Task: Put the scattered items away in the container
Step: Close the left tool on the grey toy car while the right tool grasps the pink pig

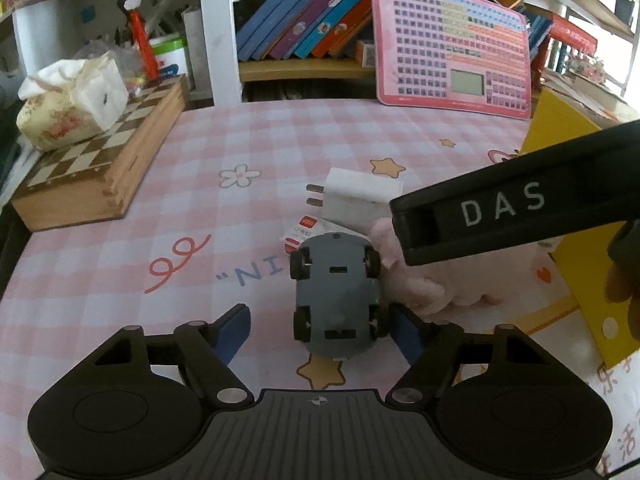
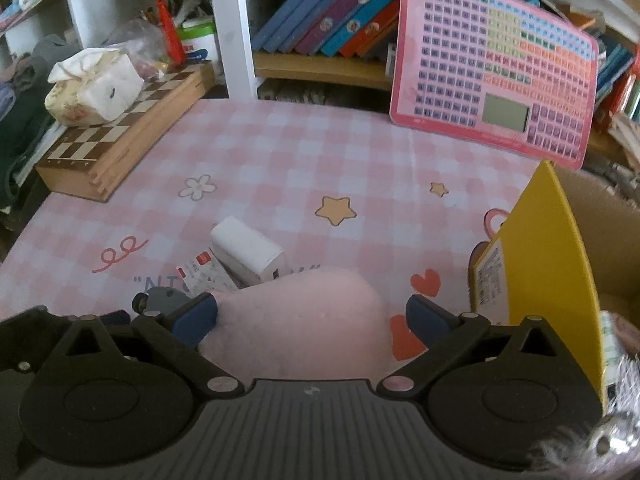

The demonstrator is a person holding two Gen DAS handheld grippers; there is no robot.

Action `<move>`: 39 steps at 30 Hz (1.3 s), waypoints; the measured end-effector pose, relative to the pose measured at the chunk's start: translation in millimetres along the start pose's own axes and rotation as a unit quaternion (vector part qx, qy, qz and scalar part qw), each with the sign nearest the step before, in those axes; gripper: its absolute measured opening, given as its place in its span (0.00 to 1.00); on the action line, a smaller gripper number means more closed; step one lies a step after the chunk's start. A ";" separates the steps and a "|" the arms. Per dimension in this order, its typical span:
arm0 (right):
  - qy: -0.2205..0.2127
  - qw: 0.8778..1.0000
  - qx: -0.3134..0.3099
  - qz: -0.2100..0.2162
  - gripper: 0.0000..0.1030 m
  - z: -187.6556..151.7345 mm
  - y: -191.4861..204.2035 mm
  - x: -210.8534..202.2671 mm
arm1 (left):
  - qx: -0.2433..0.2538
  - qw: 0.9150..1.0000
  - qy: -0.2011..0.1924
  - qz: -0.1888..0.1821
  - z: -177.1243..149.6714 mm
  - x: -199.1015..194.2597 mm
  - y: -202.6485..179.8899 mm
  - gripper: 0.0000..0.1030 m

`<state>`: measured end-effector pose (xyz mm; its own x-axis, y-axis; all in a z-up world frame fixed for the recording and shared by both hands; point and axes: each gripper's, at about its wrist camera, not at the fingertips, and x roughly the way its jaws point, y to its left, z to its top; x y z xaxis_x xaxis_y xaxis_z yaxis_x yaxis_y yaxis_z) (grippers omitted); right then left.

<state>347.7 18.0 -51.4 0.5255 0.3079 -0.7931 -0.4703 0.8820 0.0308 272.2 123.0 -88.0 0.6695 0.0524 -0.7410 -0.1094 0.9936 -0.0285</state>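
Left wrist view: we see the left gripper (image 1: 318, 328) with its jaws apart around an upturned grey toy car (image 1: 336, 292); the right blue pad (image 1: 406, 334) sits at the car's side, the left pad stands clear, so we call it open, not gripping.
Toy car: wheels up on the pink checked tablecloth (image 1: 120, 272), between the jaws, just beside a pink plush toy (image 1: 432, 288).
Right wrist view: the right gripper (image 2: 312, 316) has its jaws spread wide around the plush toy (image 2: 304, 320); the left pad (image 2: 196, 316) touches the fluff, the right pad stands apart, so nothing is gripped.
Small card: a white and red card (image 1: 300, 234) lies just past the car, partly under it.
Charger: a white plug-in charger (image 1: 360, 196) lies beyond the card, prongs pointing left.
Container: a yellow cardboard box (image 2: 540, 248) stands at the right edge, near the plush toy.
Far left: a wooden chessboard box (image 1: 100, 168) with a tissue pack (image 1: 72, 104) on top.
Far back: a pink keyboard toy (image 1: 452, 44) leans against the bookshelf (image 1: 304, 68).
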 end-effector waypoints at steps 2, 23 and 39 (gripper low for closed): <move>0.007 1.000 0.008 0.008 0.99 0.1 -1.2 3.8 | -0.002 1.000 -0.001 -0.001 0.7 2.7 0.5 0.60; -0.015 0.999 -0.007 0.045 0.62 -6.3 1.1 -20.0 | -0.020 0.999 -0.016 -0.031 -10.8 -38.9 2.7 0.40; 0.010 0.997 0.002 0.078 0.60 -33.3 -2.3 -45.9 | -0.054 0.998 -0.005 -0.016 -38.8 -72.5 14.1 0.40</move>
<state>301.0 -10.0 -35.3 0.4321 0.4333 -0.7909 -0.5423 0.8255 0.1560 193.6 129.4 -60.8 0.6816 0.0220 -0.7314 -0.1656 0.9783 -0.1249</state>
